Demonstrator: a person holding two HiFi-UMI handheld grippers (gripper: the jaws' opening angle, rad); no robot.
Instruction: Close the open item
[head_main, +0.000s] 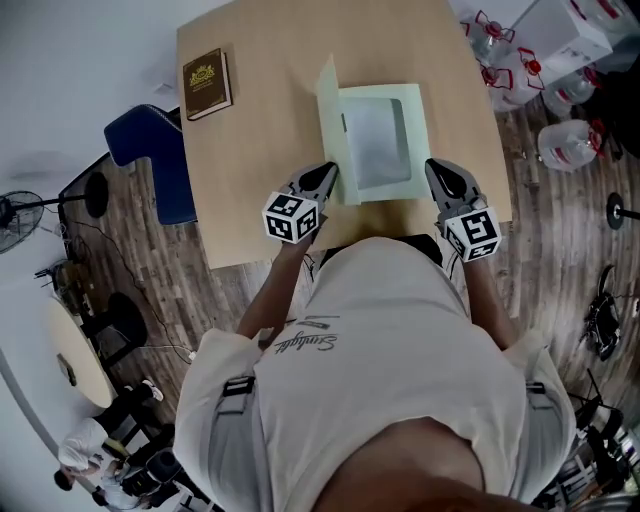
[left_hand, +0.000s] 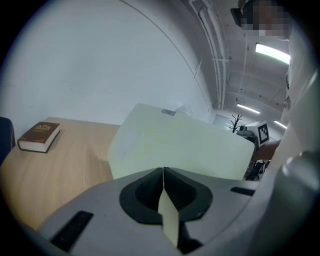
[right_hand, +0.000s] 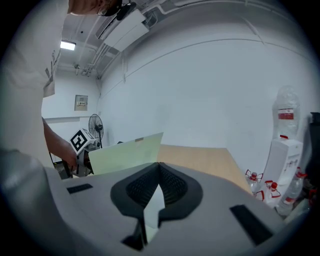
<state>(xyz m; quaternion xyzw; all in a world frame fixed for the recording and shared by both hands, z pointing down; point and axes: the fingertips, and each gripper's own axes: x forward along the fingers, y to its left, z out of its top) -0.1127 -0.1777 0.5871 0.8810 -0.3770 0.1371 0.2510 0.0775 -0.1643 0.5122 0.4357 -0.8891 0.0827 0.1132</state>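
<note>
A pale green folder (head_main: 377, 140) lies open on the wooden table (head_main: 255, 150), with a clear sleeve showing inside. Its left cover (head_main: 328, 108) stands nearly upright. My left gripper (head_main: 325, 183) is at the folder's near left corner, and in the left gripper view the gripper (left_hand: 163, 172) is shut on the thin edge of the raised cover (left_hand: 180, 145). My right gripper (head_main: 441, 180) is at the near right corner; in the right gripper view the gripper (right_hand: 159, 167) is shut on the folder's pale edge, with the raised cover (right_hand: 127, 150) beyond.
A brown book (head_main: 207, 83) (left_hand: 40, 136) lies at the table's far left corner. A blue chair (head_main: 160, 152) stands left of the table. Water bottles (head_main: 568, 142) sit on the floor to the right, and a fan (head_main: 20, 215) stands at far left.
</note>
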